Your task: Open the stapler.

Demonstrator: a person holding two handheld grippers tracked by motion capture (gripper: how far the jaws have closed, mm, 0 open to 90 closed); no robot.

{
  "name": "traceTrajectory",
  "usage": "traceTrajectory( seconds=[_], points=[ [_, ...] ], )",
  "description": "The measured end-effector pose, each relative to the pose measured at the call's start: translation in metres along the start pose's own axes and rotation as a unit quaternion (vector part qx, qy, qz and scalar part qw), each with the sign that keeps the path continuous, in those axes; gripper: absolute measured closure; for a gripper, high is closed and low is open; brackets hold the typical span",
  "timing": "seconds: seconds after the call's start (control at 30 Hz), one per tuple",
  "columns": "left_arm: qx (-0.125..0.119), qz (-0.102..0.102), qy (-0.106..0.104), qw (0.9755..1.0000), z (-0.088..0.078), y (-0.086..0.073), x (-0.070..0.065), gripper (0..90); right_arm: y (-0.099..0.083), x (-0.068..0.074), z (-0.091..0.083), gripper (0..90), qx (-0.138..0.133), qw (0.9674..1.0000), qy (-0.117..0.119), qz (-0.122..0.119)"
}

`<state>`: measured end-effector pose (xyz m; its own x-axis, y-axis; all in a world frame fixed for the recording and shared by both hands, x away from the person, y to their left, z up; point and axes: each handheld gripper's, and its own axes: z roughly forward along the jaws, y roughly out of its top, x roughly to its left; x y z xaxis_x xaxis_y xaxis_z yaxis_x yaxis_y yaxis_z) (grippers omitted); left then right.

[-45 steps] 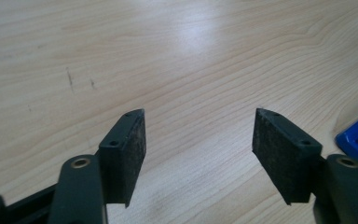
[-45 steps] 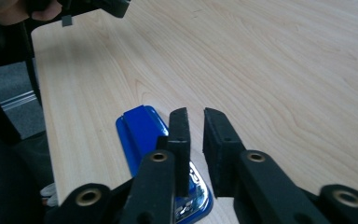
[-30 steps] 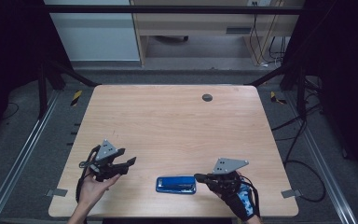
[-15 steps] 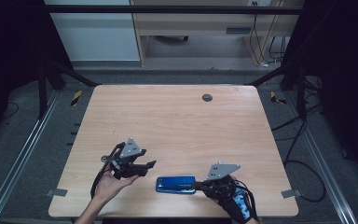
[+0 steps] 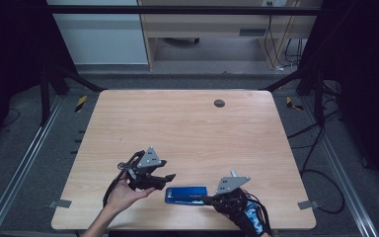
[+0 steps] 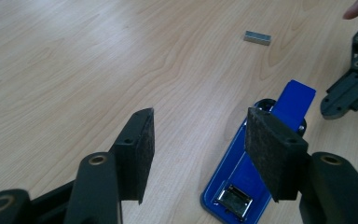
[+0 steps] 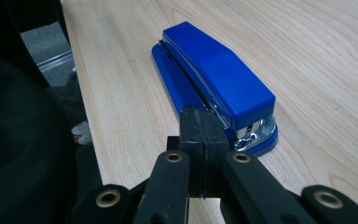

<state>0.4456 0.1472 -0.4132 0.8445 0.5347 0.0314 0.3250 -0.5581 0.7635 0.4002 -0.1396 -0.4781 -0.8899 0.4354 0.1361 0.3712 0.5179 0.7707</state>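
Your left gripper [image 5: 165,178] has swung in across the surface [image 5: 187,133] with jaws open to the blue stapler [image 5: 186,194] near the front edge, while your right gripper [image 5: 206,199], jaws closed and empty, now rests at its other end.

wood table [image 5: 187,128] w/ blue stapler [image 5: 186,194], staple strip [image 6: 257,38].
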Motion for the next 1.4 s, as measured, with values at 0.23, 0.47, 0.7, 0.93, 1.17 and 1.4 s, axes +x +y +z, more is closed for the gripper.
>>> traceTrajectory(
  seconds=[0.23, 0.47, 0.7, 0.93, 1.17, 1.4],
  points=[
    [0.007, 0.016, -0.015, 0.9997, 0.004, 0.005, -0.006, 45.8, -0.002, 0.0, 0.004, 90.0, 0.015, 0.9999, -0.004, -0.003],
    [0.017, 0.032, -0.032, 0.9988, 0.01, 0.008, -0.012, 49.0, -0.004, -0.001, 0.007, 90.0, 0.02, 0.9998, -0.007, -0.002],
    [0.038, 0.057, -0.055, 0.9961, 0.017, 0.014, -0.016, 51.3, -0.005, -0.003, 0.009, 90.0, 0.022, 0.9997, -0.009, -0.004],
    [0.065, 0.088, -0.073, 0.9913, 0.026, 0.02, -0.023, 52.5, -0.005, -0.004, 0.009, 90.0, 0.024, 0.9996, -0.015, 0.0],
    [0.084, 0.114, -0.085, 0.9863, 0.035, 0.023, -0.031, 52.5, -0.004, -0.005, 0.009, 90.0, 0.023, 0.9995, -0.019, 0.001],
    [0.1, 0.134, -0.093, 0.9815, 0.043, 0.026, -0.036, 51.2, -0.004, -0.005, 0.012, 90.0, 0.026, 0.9994, -0.021, -0.002]
  ],
)
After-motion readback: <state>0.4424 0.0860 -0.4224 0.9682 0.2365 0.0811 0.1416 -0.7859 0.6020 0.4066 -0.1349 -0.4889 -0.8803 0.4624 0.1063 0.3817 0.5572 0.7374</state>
